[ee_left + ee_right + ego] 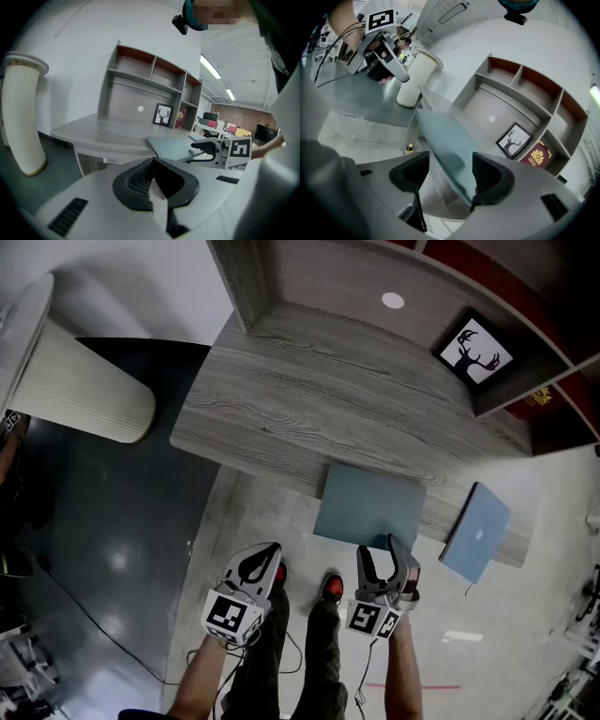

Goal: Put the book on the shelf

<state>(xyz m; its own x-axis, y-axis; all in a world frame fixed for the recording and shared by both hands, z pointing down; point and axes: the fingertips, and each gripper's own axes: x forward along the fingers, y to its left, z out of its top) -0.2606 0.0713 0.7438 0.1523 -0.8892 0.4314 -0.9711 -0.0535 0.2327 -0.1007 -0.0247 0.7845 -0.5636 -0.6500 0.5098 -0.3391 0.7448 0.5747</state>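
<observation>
- Right gripper (450,171): jaws spread wide, straddling the near edge of the grey-blue book (367,507) without clamping it. The edge sits in the gap, close against one pad, so the book is unheld and rests on its own.
- Book: lies flat on the desk (281,409), its near edge overhanging the front. The overhang probably serves to let a jaw pass beneath the cover, which a book lying fully on the top would not allow.
- Left gripper (153,168): jaws closed together on nothing, held low beside the right one and clear of the book, apparently idle.
- Shelf (520,93): open compartments at the back of the desk, well apart from the book. The task is not yet done.
- Second blue book (475,532): further right, also overhanging the edge.
</observation>
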